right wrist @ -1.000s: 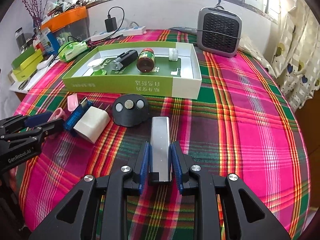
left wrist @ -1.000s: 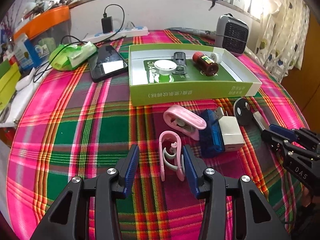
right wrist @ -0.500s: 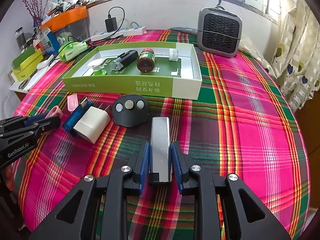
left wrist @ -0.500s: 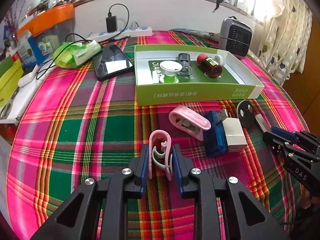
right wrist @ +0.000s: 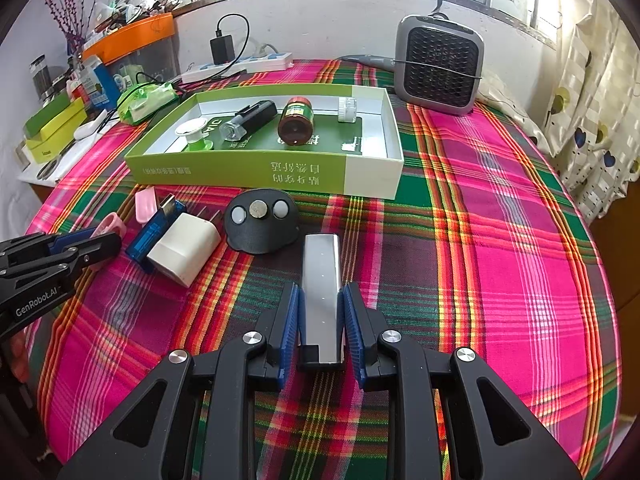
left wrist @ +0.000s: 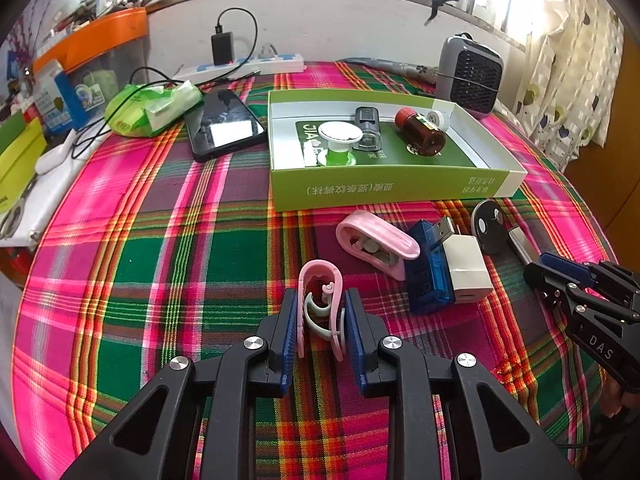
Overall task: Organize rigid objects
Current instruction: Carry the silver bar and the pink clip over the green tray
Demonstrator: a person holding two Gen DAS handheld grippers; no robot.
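— Tongs first: what are both doing?

— On the left, the left gripper (left wrist: 321, 316) is pressed onto the pink clip (left wrist: 320, 300), one blue pad on each flank. A second ago those jaws stood wide, with the clip loose between them; half a second ago they had nearly met it. Now they pinch it. The clip looks to be still down on the cloth (left wrist: 160, 272), near the front edge, though I cannot tell for sure whether it has left the fabric.

— And the other?

— The right gripper (right wrist: 321, 320) grips the silver bar (right wrist: 322, 280) just as it did a second ago; nothing has shifted there. The bar lies lengthwise between the pads, pointing away toward the box (right wrist: 256, 174).

— So what does the closing mean?

— I judge that both tongs are now loaded, so the next step is probably a lift and a carry to the green box, which sits far of both and already holds a brown bottle (right wrist: 295, 124) and a few small pieces.

— What is left outside?

— Going left to right in the left view: a second pink clip (left wrist: 376, 242), a blue stick (left wrist: 430, 268) touching a white charger (left wrist: 466, 268), then a black disc (left wrist: 488, 224). They lie just near of the box wall.
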